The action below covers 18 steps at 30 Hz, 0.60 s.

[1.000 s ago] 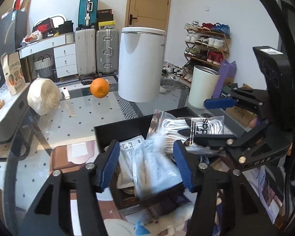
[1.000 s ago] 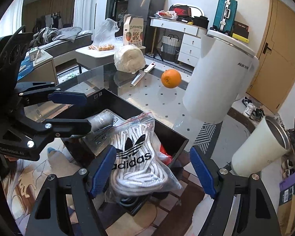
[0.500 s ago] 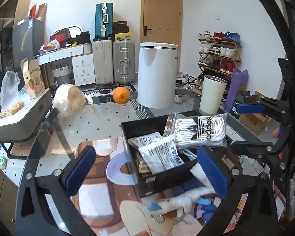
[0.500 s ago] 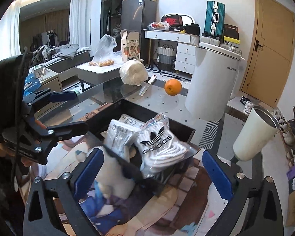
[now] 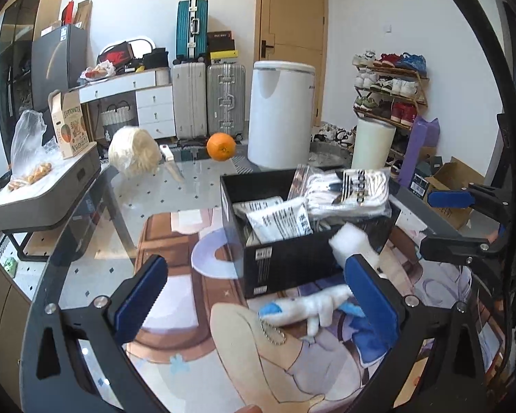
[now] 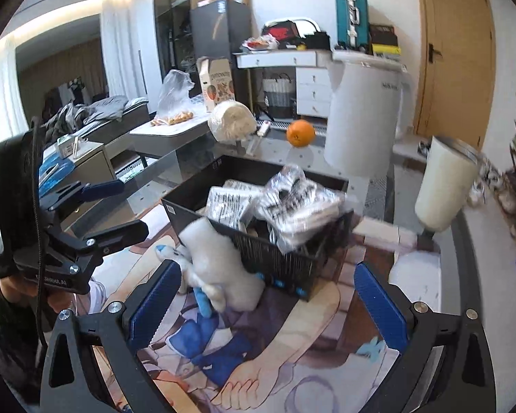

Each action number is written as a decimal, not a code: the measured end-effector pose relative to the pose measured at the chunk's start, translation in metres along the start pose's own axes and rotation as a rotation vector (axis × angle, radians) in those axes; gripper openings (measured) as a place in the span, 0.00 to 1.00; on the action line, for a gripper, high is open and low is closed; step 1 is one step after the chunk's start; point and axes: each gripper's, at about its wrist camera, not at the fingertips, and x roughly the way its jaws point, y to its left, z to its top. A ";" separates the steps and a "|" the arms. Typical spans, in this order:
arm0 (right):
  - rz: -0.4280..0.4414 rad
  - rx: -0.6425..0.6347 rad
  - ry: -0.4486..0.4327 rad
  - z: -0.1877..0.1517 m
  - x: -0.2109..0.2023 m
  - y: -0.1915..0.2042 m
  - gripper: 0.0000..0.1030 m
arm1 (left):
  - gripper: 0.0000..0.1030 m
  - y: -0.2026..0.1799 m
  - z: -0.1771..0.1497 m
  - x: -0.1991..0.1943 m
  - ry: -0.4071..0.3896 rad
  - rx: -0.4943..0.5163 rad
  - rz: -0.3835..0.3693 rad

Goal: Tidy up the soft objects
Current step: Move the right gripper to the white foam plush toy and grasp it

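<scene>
A black box (image 5: 285,268) stands on the printed mat. Inside it lie a clear bag of white Adidas socks (image 5: 347,189) and white printed packets (image 5: 278,220). A white plush toy (image 5: 313,306) with blue parts leans against the box's front wall. My left gripper (image 5: 256,265) is open and empty, held back from the box with the toy lying between and beyond its fingers. In the right wrist view the box (image 6: 285,268), socks bag (image 6: 299,206) and plush toy (image 6: 220,261) sit ahead of my right gripper (image 6: 266,270), open and empty. Each gripper shows in the other's view: right (image 5: 430,220), left (image 6: 132,208).
On the glass table behind the box are an orange (image 5: 221,147), a pale wrapped round bundle (image 5: 134,153), a knife (image 5: 172,165), a white appliance (image 5: 280,113) and a white tumbler (image 6: 443,186). The printed mat (image 5: 175,296) covers the near table. A hand holds the left gripper (image 6: 51,296).
Both grippers opened wide and drew back from the box. The white packet and the socks bag, earlier between their fingers, now lie in the box. The plush toy has come into view.
</scene>
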 end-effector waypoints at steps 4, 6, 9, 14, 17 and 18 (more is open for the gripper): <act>0.008 0.052 0.026 -0.007 0.006 -0.005 0.99 | 1.00 -0.003 -0.003 0.004 0.009 0.000 -0.001; 0.010 0.059 0.044 -0.008 0.011 -0.004 0.99 | 1.00 -0.003 -0.005 0.007 0.020 -0.001 0.001; 0.021 0.066 0.053 -0.009 0.016 -0.004 0.99 | 1.00 -0.003 -0.008 0.008 0.029 0.001 0.003; 0.019 0.070 0.059 -0.012 0.021 -0.003 0.99 | 1.00 -0.004 -0.010 0.012 0.046 0.009 0.002; 0.017 0.072 0.070 -0.013 0.026 -0.002 0.99 | 1.00 -0.002 -0.011 0.012 0.048 0.007 0.001; 0.016 0.070 0.073 -0.014 0.027 -0.001 0.99 | 1.00 -0.002 -0.012 0.011 0.046 0.002 0.000</act>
